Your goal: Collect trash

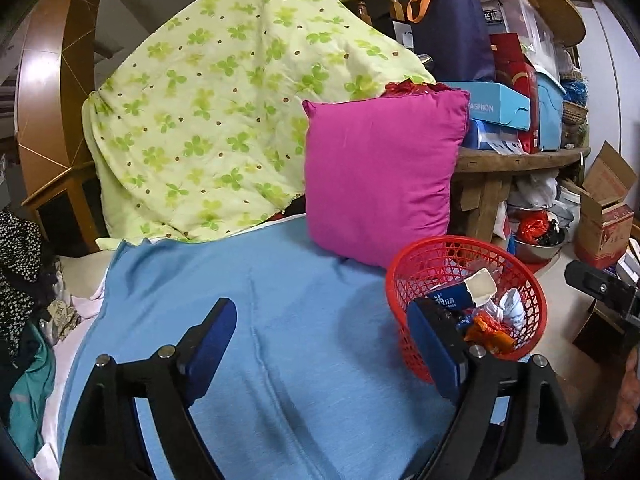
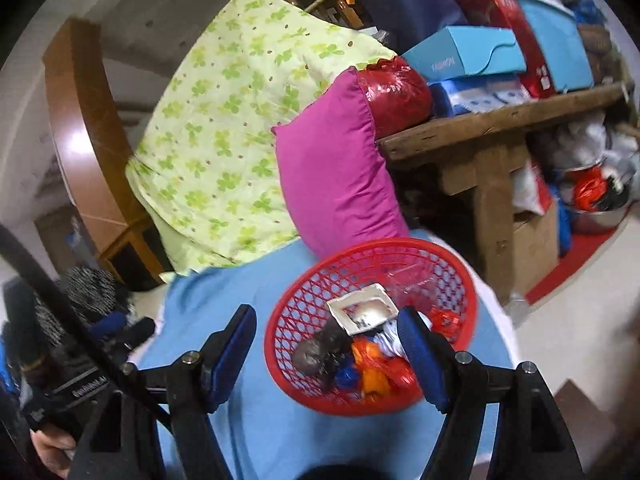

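Observation:
A red mesh basket (image 1: pixel 424 268) stands on the blue sheet (image 1: pixel 280 320) near its right edge. It holds trash: a white foam tray (image 1: pixel 482 286), a blue carton (image 1: pixel 450 298) and an orange wrapper (image 1: pixel 490 334). My left gripper (image 1: pixel 320 332) is open over the bare sheet with nothing between its fingers; its right finger overlaps the basket's near wall. In the right wrist view the basket (image 2: pixel 372 242) lies just ahead, with the white tray (image 2: pixel 362 308), a dark crumpled lump (image 2: pixel 320 354) and the orange wrapper (image 2: pixel 372 364) inside. My right gripper (image 2: pixel 328 344) is open above the basket's near side and holds nothing.
A pink pillow (image 1: pixel 380 176) and a green clover quilt (image 1: pixel 224 112) lean behind the basket. A wooden bench (image 2: pixel 492 128) stacked with boxes and bags stands to the right, with cardboard boxes (image 1: pixel 604 220) and a metal bowl on the floor. Clothes (image 1: pixel 24 280) are piled left.

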Motion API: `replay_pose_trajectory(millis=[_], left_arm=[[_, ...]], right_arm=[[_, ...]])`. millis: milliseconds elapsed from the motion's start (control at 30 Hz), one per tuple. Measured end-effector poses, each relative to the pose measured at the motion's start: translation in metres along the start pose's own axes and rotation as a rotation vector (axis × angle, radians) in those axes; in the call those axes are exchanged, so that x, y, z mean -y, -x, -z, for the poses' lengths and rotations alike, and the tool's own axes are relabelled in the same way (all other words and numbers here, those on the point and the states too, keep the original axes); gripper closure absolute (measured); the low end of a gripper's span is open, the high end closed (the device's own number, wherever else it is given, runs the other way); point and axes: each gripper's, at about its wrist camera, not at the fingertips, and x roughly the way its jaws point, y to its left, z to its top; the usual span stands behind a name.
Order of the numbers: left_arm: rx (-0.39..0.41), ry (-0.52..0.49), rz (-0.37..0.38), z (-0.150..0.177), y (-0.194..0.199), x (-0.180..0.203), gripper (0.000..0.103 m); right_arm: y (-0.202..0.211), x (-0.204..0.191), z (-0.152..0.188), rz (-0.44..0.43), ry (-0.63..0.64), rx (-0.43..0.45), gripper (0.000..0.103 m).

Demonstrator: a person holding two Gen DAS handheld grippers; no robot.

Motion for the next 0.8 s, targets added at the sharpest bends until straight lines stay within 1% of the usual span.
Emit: replay_pose_trajectory(millis=[100,233,600,800], left_arm=[[-0.022,0.018,-0.006,0.001,0.009,-0.006,0.015],[-0.033,0.046,-0.021,0.002,0.025,-0.016,0.015],[0.006,0.034,-0.041,0.0,0.066,-0.018,0.013],[0.021,0.024,-0.037,-0.003,0.081,-0.015,0.012]], right_arm=[[0.017,-0.013,0.003,0.025,0.036,0.009,0.027],[0.035,-0.031,0.008,0.036,0.081,0.009,0.027],[0.071,-0.07,0.019,0.084,0.177,0.024,0.027],[0.08,-0.079,0.022,0.112,0.192,0.023,0.027]])
